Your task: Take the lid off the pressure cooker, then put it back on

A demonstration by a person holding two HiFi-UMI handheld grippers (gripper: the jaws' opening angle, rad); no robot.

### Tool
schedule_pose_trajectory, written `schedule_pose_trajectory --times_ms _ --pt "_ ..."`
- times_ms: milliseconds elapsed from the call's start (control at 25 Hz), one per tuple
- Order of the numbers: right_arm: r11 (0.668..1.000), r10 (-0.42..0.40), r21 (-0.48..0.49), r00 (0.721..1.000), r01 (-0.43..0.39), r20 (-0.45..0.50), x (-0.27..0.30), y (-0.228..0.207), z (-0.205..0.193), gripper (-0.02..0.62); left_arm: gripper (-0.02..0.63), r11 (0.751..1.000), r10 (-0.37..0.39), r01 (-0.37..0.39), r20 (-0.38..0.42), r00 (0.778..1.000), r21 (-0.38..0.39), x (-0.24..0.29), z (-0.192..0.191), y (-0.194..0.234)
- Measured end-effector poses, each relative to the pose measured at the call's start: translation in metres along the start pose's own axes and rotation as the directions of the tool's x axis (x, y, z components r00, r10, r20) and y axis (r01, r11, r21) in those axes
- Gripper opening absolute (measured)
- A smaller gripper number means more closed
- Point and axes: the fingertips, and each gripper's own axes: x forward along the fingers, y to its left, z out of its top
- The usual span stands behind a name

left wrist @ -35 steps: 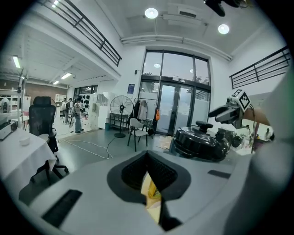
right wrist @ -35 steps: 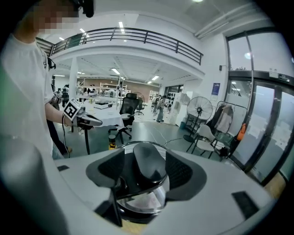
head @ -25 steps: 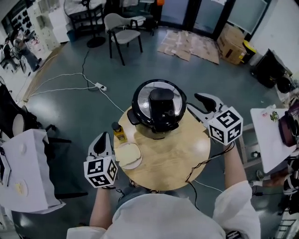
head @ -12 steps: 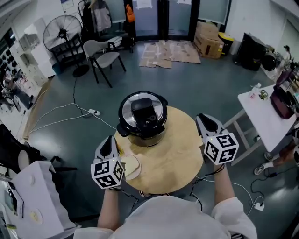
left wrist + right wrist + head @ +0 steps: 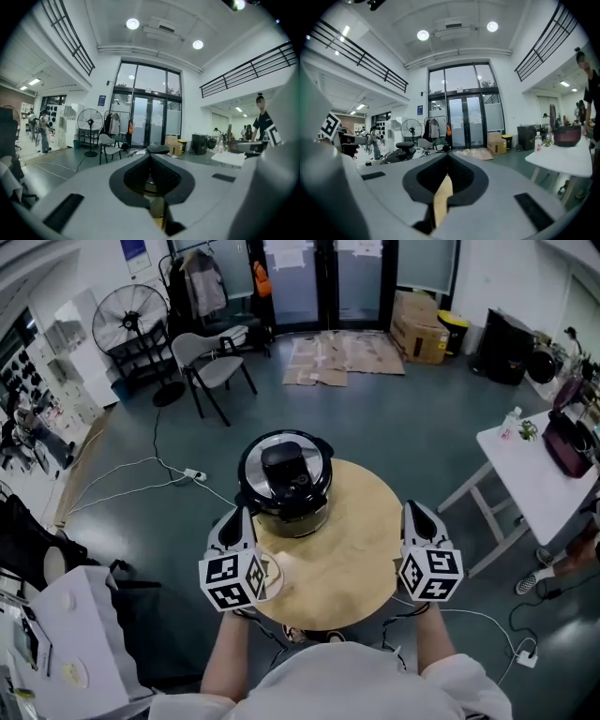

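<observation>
The pressure cooker (image 5: 284,486) stands at the far side of the round wooden table (image 5: 352,545), with its lid and black handle (image 5: 286,468) on top. My left gripper (image 5: 241,516) is shut and empty, just off the cooker's near left side. Along its jaws (image 5: 150,152) the lid handle (image 5: 158,149) shows just beyond the tips. My right gripper (image 5: 413,508) hangs over the table's right edge, well apart from the cooker. Its jaws have just been closing and now meet with nothing between them (image 5: 448,157). The cooker (image 5: 404,149) sits off to its left.
A pale round plate (image 5: 273,578) lies near the table's left front, partly behind the left marker cube (image 5: 232,580). On the floor around are a chair (image 5: 216,369), a fan (image 5: 120,326), cables (image 5: 141,488) and a white side table (image 5: 530,470) at the right.
The right gripper's jaws have gone from spread to shut, and it has drawn back from the cooker's right side to the table edge. The left gripper has moved in toward the cooker.
</observation>
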Motion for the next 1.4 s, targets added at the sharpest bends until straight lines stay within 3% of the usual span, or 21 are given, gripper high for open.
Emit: schedule_pose_trajectory --times_ms 200,520,920,1400 --pt "0.999 -0.007 0.042 1.0 0.007 -0.01 -0.004 0.003 -0.01 0.0 -0.008 1.0 0.009 -0.009 -0.012 1.0 -0.019 -0.004 -0.012 -0.006" --pt "0.999 0.033 -0.012 0.999 -0.033 -0.042 0.002 0.023 -0.005 0.0 -0.008 0.999 0.013 -0.014 -0.013 1.0 -0.038 -0.004 -0.014 -0.002" --pt "0.999 0.021 -0.039 0.999 -0.023 -0.044 0.021 0.032 0.002 0.0 -0.008 0.998 0.02 -0.021 -0.005 1.0 -0.052 0.005 -0.013 0.016" --pt "1.0 0.016 -0.022 0.999 -0.017 -0.048 0.035 0.037 0.005 0.0 -0.008 0.998 0.024 -0.025 -0.01 1.0 -0.06 0.017 -0.01 0.03"
